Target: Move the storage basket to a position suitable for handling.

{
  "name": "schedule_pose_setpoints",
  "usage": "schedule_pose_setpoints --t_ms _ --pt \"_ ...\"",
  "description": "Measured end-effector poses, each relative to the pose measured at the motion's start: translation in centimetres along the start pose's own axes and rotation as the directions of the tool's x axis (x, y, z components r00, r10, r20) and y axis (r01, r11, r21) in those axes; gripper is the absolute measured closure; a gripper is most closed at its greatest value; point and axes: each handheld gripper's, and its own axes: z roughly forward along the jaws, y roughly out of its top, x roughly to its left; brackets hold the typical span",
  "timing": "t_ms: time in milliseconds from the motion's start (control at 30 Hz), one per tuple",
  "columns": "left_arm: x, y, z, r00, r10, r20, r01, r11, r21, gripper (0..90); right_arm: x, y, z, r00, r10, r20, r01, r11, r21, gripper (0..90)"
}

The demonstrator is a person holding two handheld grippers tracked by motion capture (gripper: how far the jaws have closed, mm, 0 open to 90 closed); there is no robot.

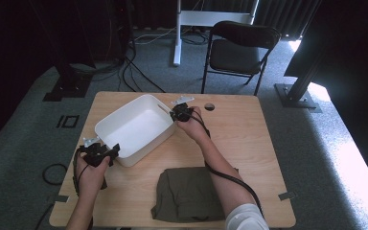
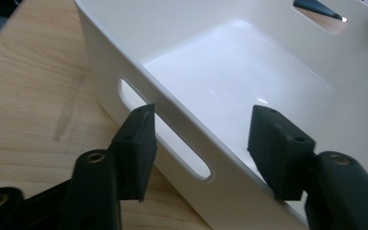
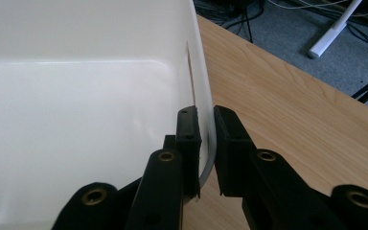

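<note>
White rectangular plastic bin [image 1: 135,125], empty and with a slotted handle in each end wall, sits at an angle on the pale wooden table [image 1: 249,139], toward its far left part, with a gripper at each of its two ends.

At the left, the left gripper [image 1: 106,152] meets the near end wall. In the left gripper view its jaws stand well apart, one pad outside the wall by the handle slot [image 2: 165,132], the other over the inside of the bin; neither presses the plastic yet. If this hand lifted now, that end would simply stay behind. If the jaws closed right at the slot, the outer pad might slip into the opening and get only a skewed bite.

Nearer the person, a folded olive-green cloth [image 1: 189,194] lies on the table's front edge, apart from the bin. Swinging the bin low toward the front could drag over it.

At the right, the right gripper [image 1: 178,113] is clamped on the far end wall's rim; the right gripper view shows the thin white wall pinched between the two pads [image 3: 188,139]. The grip takes only a narrow strip of smooth plastic. Raising that end alone would likely tilt the bin, twist the wall in the pads, or let it slide free and drop back.
</note>
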Motion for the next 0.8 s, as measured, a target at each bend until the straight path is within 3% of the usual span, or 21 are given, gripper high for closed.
schedule_pose_setpoints --t_ms 100,400,667,800 --pt "-0.1 0.3 0.1 0.9989 0.030 -0.035 -0.031 0.9995 -0.010 51.5 0.3 -0.1 -0.4 0.9999 0.010 0.002 -0.010 1.000 0.011 81.6" --pt "-0.5 1.0 0.8 0.9942 0.076 -0.076 -0.077 0.9969 -0.012 61.6 0.7 -1.2 -2.5 0.9972 0.064 0.040 -0.065 0.997 0.036 82.0" --pt "-1.1 1.8 1.7 0.9960 0.058 -0.068 -0.058 0.9983 0.009 68.8 0.6 -2.5 -4.6 0.9946 0.084 0.060 -0.087 0.995 0.046 81.2" --pt "-1.5 2.2 2.2 0.9942 0.074 -0.078 -0.074 0.9972 0.013 71.4 0.7 -3.0 -5.6 0.9935 0.083 0.078 -0.087 0.995 0.048 81.3"
